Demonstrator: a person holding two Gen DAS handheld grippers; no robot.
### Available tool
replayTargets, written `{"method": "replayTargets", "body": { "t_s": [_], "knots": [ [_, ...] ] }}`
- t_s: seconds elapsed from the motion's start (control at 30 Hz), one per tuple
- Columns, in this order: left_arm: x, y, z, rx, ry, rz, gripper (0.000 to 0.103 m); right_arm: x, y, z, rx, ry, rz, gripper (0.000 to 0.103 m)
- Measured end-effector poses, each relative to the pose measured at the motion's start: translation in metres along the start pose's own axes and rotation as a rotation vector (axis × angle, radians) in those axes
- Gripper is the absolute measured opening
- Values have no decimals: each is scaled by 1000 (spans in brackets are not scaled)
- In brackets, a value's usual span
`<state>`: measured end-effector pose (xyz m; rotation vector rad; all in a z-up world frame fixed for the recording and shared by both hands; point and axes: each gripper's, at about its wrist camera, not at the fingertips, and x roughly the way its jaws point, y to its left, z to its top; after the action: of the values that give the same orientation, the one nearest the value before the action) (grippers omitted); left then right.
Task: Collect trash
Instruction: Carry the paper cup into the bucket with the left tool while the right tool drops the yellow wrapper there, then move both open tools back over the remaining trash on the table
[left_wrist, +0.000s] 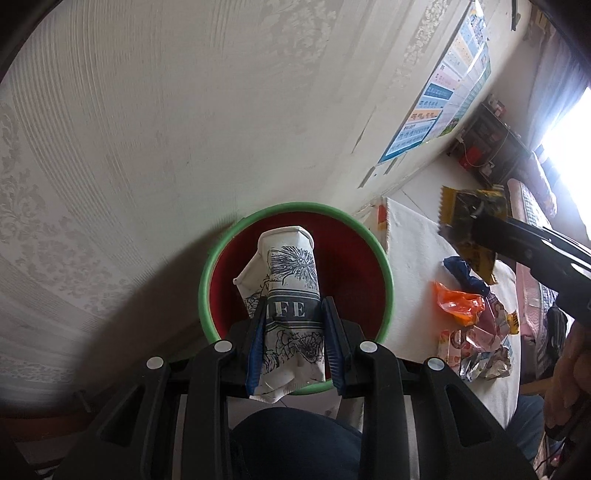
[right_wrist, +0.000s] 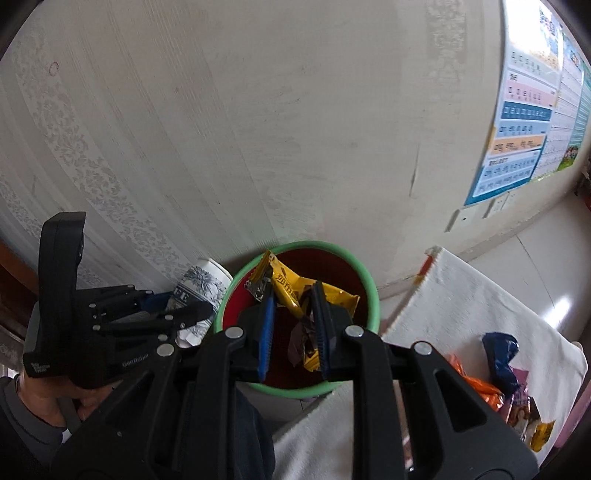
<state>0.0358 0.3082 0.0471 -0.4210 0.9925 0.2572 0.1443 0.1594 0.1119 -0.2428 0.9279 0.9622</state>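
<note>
Paper cup: a crushed white paper cup sits pinched between the blue ribbed pads of the left gripper, its creased rim pointing toward 12 o'clock over the bin's red inside in the left wrist view.
Cup print: dark line drawings of spiky flowers and a dark band with the letters "FE" readable; the rest of the word is hidden by the pad.
Yellow wrapper: a crumpled, glossy yellow and brown snack wrapper is clamped between the narrow-set blue pads of the right gripper, its sawtooth end sticking out toward 11 o'clock above the bin. Its print is too blurred to read.
Bin: a round bin with a green rim and red inner wall stands against the wall, below both held pieces.
Left gripper from the right: black, at 9 o'clock of the bin, with "GenRobot" in pale letters on its body; a hand in a grey sleeve grips it.
White cloth: a rough, towel-like white cloth lies at 3 o'clock of the bin.
Loose trash: on the cloth lie an orange plastic wrapper, a dark blue wrapper and a heap of pink and silver foil packets, touching one another.
Wall: pale wallpaper with a faint damask pattern; a poster of coloured rows hangs at 2 o'clock, its writing unreadable.
</note>
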Motion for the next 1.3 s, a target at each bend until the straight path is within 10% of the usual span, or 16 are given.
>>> {"method": "replayTargets", "body": {
  "t_s": [0.4, 0.53, 0.93, 1.3],
  "knots": [
    [26, 0, 8, -9, 43, -6, 30, 29, -5, 2, 20, 43, 3, 21],
    [32, -1, 5, -18, 51, 7, 65, 33, -8, 2, 40, 50, -1, 41],
    [22, -6, -2, -6, 38, 23, 81, 11, -13, -2, 63, 4, -15, 74],
    [11, -40, -7, 36, 19, 16, 93, -34, -51, -40, 160, -28, -95, 82]
  ]
}}
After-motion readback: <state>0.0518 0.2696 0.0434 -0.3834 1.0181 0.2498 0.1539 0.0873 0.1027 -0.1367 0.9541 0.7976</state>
